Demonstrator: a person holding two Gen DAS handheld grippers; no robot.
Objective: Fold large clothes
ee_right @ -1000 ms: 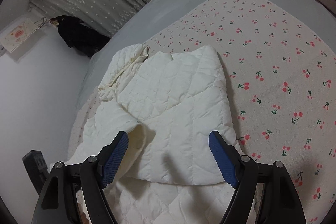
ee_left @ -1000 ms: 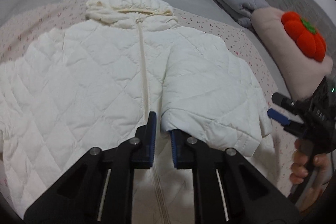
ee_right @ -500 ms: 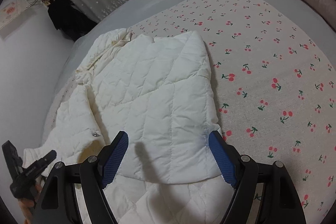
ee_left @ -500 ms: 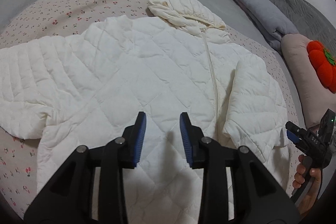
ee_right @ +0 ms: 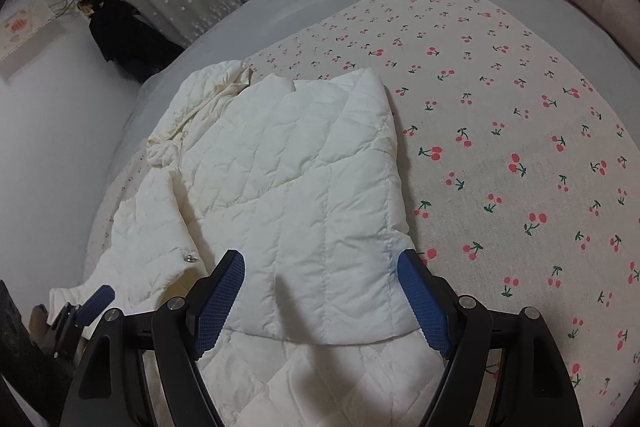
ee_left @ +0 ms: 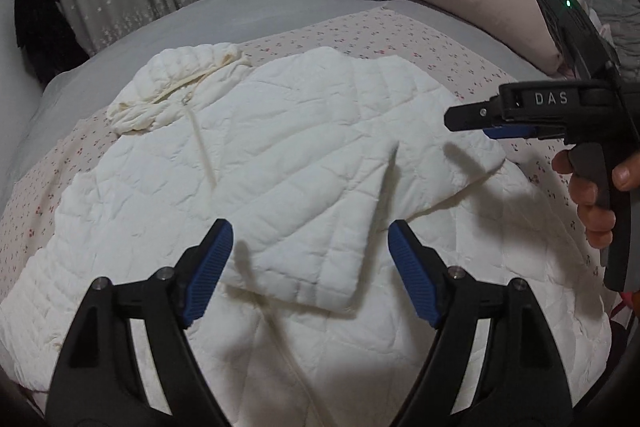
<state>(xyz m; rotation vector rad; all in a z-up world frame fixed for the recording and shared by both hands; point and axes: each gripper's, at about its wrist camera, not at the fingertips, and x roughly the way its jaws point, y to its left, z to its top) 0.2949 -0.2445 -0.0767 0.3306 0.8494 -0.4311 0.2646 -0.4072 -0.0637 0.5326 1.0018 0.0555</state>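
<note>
Both claws stand released, nothing between their pads. Nearest, the left claw [ee_left: 310,269] has just been opening, letting go of the sleeve [ee_left: 316,219] it pinched a second ago; that sleeve now lies folded across the front of the jacket [ee_left: 248,147]. The right claw [ee_right: 322,301] hovers over it, unmoved. Beyond, the hood [ee_left: 180,91] lies flat on the bed [ee_right: 520,107]. I judge one sleeve fold done, the other next.

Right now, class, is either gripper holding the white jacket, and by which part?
Nothing is held: left gripper and right gripper are open above the jacket, the left's fingers having just opened.
</note>
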